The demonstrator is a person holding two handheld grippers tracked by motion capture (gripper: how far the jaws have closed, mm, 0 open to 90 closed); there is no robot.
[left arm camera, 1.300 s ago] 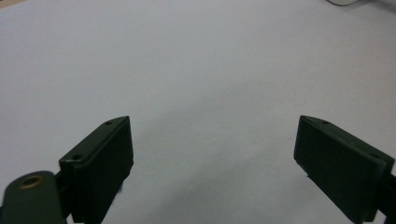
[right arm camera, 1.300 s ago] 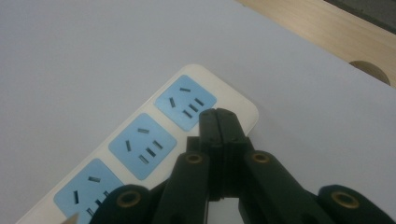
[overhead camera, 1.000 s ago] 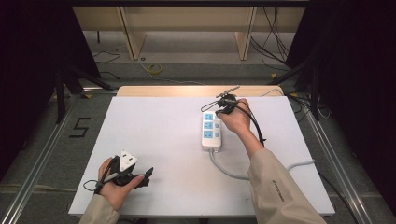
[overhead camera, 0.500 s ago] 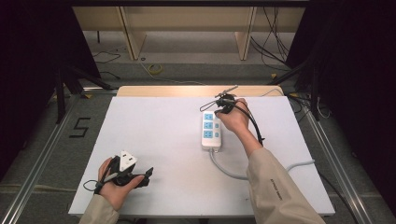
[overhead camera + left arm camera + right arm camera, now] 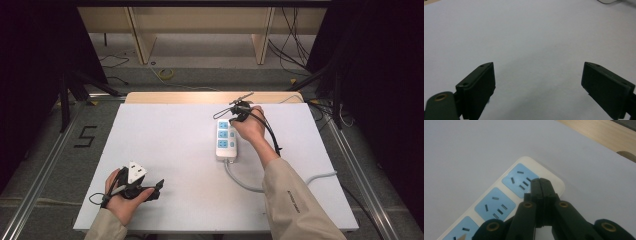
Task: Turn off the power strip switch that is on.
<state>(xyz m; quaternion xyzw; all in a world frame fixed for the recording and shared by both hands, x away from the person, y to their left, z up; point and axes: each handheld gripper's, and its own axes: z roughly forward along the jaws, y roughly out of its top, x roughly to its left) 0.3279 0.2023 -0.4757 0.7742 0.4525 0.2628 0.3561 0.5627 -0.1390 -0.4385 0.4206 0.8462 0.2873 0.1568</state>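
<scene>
Work looks barely begun: right gripper [image 5: 541, 182], jaws pressed together on nothing, hovers at the power strip [image 5: 226, 140] mid-frame, while left gripper [image 5: 537, 82] gapes wide, empty, lower left.

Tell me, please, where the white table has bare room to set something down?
The table is bare from its left edge to the power strip, beyond the left tongs. It is crowded by the right tongs, shut over the strip, and its cable.

White table [image 5: 170, 150], wooden shelving [image 5: 200, 30], floor cables [image 5: 295, 45].
</scene>
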